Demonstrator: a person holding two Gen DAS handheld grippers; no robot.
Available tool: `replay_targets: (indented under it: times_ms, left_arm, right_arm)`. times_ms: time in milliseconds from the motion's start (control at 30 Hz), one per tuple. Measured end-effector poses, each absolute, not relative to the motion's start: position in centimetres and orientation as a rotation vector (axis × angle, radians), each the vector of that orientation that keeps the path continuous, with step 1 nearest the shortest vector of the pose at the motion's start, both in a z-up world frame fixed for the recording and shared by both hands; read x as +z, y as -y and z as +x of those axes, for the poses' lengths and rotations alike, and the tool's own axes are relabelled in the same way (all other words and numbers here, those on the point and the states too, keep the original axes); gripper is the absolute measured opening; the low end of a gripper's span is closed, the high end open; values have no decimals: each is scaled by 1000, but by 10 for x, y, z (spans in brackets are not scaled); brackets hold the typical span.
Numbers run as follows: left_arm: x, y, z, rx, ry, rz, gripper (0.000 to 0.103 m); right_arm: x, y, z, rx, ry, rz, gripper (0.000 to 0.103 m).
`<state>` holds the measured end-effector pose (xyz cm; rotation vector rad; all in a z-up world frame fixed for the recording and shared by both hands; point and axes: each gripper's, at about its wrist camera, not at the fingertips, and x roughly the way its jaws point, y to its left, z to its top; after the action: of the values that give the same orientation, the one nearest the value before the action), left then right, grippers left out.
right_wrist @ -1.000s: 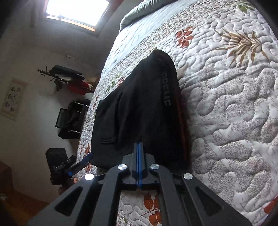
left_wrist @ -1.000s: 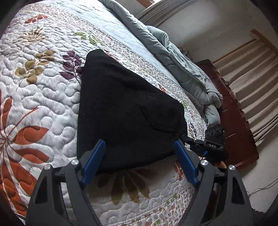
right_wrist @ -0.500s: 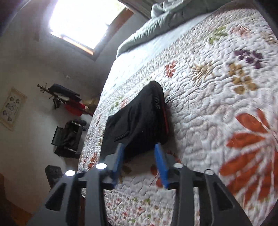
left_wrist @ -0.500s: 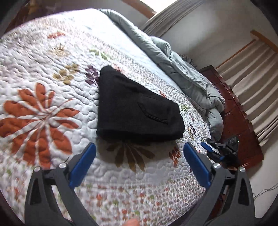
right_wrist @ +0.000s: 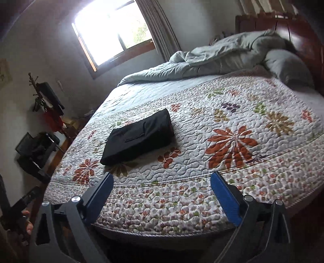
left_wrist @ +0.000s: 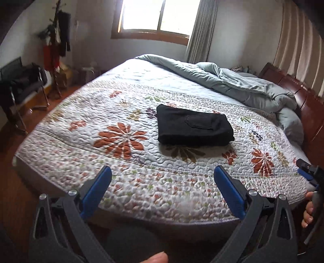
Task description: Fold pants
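The black pants (left_wrist: 193, 127) lie folded in a flat rectangle on the floral quilt of the bed (left_wrist: 121, 161), back pocket up; they also show in the right wrist view (right_wrist: 139, 136). My left gripper (left_wrist: 162, 172) is open and empty, held back off the near edge of the bed. My right gripper (right_wrist: 161, 179) is open and empty too, also back off the near edge. The right gripper shows at the far right of the left wrist view (left_wrist: 308, 172). Neither gripper touches the pants.
A crumpled grey duvet (left_wrist: 232, 85) lies along the far side and by the wooden headboard (left_wrist: 303, 97). A chair with dark clothes (left_wrist: 22, 81) and a coat stand (left_wrist: 56, 40) stand by the left wall. A window (left_wrist: 154, 18) is behind.
My right gripper opened and let go of the pants. Both grippers pulled back from the folded pants to beyond the near bed edge and levelled out.
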<state>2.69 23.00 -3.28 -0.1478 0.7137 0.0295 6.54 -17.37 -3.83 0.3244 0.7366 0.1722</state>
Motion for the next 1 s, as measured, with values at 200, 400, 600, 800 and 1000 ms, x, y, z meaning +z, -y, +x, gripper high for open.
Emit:
replay_targets:
  times_ms: [200,400,600,800,1000]
  left_arm:
    - [-5,-197,-25,32,-694,-71,100]
    - [8,-176,-64,14,-669,-80,100]
    - [13,-164,-82,21,-645,-67,100]
    - [9,-156,-79,-3,-662,-67,100]
    - [2,-151,-72,3,-681,-64,100]
  right_arm:
    - [0,132,4,162,-663,126,99]
    - [16,113,-25,150,-661,58,99]
    - [26,99,-49,152,-632,-1,99]
    - [22,99,-48,147,-638,0,99]
    - [17,94,-43,154,-642,-11,99]
